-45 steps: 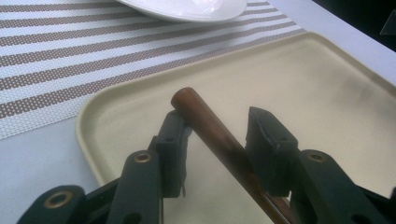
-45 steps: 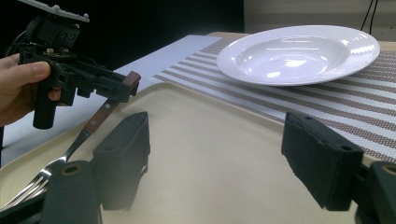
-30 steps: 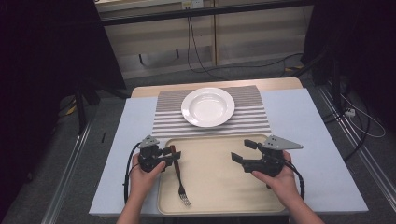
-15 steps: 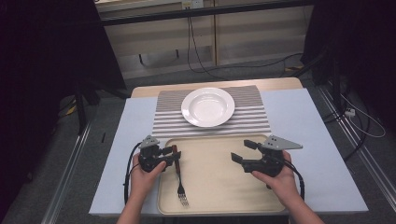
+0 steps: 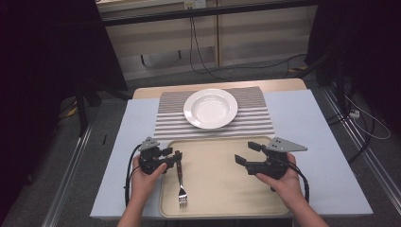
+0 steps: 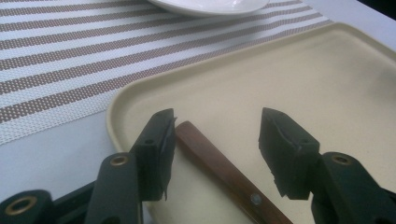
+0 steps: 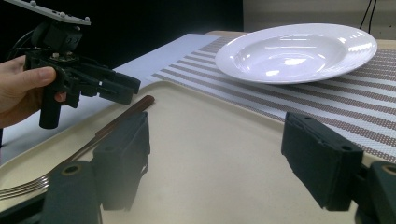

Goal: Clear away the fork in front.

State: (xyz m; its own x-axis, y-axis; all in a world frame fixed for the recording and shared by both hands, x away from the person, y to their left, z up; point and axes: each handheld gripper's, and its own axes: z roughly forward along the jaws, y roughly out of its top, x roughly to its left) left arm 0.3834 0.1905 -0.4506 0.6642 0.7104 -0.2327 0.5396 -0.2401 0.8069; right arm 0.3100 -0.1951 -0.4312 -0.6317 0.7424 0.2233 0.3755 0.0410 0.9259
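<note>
High view had the left gripper [image 5: 177, 157] low over the near left corner of a beige tray [image 5: 222, 189], its jaws parted around the wooden handle end of a fork [image 5: 180, 182]; from that gripper the fork ran back toward the person, its tines lying near the tray's front rim. Left gripper view put the handle [image 6: 224, 175] between the two black jaws, close against the jaw on that view's left and with a clear gap to the other, so the jaws stood at a middling spread and were not pinched on it. Beyond the left gripper's tips lay the tray's rounded rim, then a striped mat [image 5: 170, 120] and a white plate [image 5: 210, 108] resting on it, farther out on the worktop [image 5: 312, 123]. The right gripper [image 5: 247, 153] hovered over the tray's right half, well apart from the fork, with its jaws spread wide and nothing between them. Right gripper view showed the left gripper [image 7: 126, 91] off to its own left, held in a hand [image 7: 21, 91], with the fork [image 7: 93, 137] lying beneath those jaws and the plate [image 7: 299, 51] ahead on the mat.
</note>
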